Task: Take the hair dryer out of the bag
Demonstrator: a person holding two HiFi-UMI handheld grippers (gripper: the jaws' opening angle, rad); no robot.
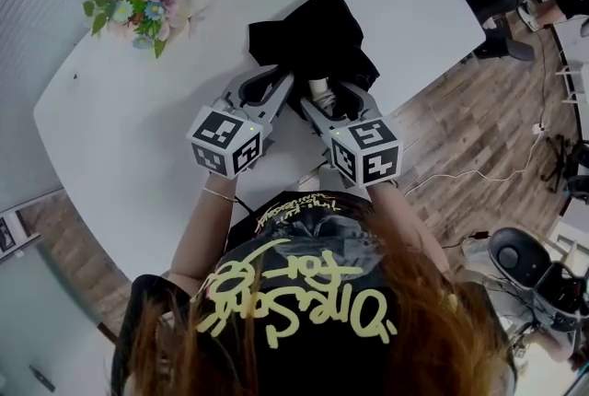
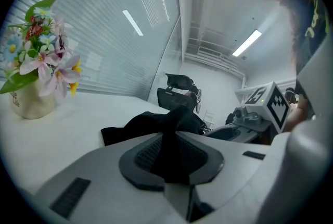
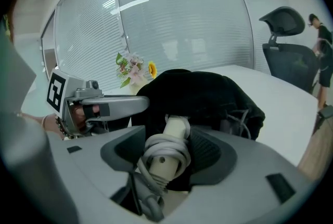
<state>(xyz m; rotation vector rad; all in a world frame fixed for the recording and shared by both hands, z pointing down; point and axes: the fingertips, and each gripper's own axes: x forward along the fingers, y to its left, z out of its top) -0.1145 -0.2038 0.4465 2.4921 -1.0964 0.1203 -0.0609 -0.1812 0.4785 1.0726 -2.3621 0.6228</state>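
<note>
A black cloth bag (image 1: 317, 35) lies slumped on the white table (image 1: 138, 136). Out of its near opening pokes the white handle of the hair dryer (image 1: 319, 90), with grey cord wound round it. In the right gripper view the handle (image 3: 174, 132) sits between the wide jaws of my right gripper (image 3: 167, 163), and the pads do not clearly press on it. My left gripper (image 2: 174, 158) is shut on a fold of the bag (image 2: 151, 124) at the opening's left edge. The dryer's body is hidden inside the bag (image 3: 203, 92).
A vase of flowers (image 1: 138, 3) stands at the far left of the table. A black office chair (image 3: 289, 61) is beyond the table's right edge, and a person stands behind it. Cables and gear lie on the wooden floor (image 1: 479, 145) to the right.
</note>
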